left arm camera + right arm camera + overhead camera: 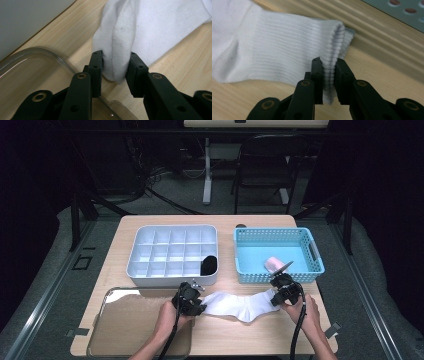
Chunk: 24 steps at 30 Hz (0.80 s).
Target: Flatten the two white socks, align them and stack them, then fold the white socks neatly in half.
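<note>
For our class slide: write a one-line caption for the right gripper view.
Right gripper pinches the ribbed cuff of a white sock lying on the wooden table.

Grey divided tray (172, 231), blue basket (278, 236)

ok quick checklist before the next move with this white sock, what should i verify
1. Right gripper clamped on the ribbed cuff of the white sock: ok, the pads pinch the fabric.
2. Left gripper holding the toe end: ok, folded fabric sits between its pads.
3. Sock spread flat between the two grippers: not ok, it bunches at the left grip.
4. Clear tray out of the way: not ok, its rim lies right under the left gripper.
5. Free cells in the grey divided organizer: ok, one corner cell holds a black item.
6. Blue basket contents: cannot tell what the pink item is.
</note>
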Tool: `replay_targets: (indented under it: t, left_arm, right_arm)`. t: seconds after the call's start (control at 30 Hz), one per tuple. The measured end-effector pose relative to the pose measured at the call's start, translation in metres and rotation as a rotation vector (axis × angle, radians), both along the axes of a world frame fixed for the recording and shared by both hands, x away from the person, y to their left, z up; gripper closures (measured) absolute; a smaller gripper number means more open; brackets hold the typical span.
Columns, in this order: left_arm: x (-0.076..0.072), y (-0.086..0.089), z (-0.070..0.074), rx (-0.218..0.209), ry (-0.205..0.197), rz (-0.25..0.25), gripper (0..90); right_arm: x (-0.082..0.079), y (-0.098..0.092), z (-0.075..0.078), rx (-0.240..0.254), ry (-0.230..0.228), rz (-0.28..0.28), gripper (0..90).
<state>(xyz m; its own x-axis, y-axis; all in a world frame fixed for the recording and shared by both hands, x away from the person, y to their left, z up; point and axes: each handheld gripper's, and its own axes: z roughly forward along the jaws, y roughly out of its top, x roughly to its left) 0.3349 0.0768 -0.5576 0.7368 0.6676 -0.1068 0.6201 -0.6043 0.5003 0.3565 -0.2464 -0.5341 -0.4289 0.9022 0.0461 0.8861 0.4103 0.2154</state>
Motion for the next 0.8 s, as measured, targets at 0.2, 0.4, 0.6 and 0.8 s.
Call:
replay_targets:
  t: [0.2,0.4,0.6,0.8]
  left_arm:
    - [0.0,0.0,-0.001,0.001,-0.002,-0.005,71.5]
    - [0.001,0.001,-0.001,-0.006,-0.003,-0.007,74.3]
    - [0.002,0.001,-0.002,-0.012,-0.004,-0.01,78.1]
    - [0.001,0.001,-0.002,-0.016,-0.001,-0.013,80.1]
  right_arm:
    - [-0.002,0.001,0.002,0.025,-0.028,-0.015,78.7]
    - [-0.002,-0.002,0.007,0.028,-0.003,0.004,78.7]
    - [-0.002,-0.003,0.014,0.051,-0.009,0.01,78.7]
    - [-0.005,-0.004,0.024,0.104,-0.026,0.011,78.8]
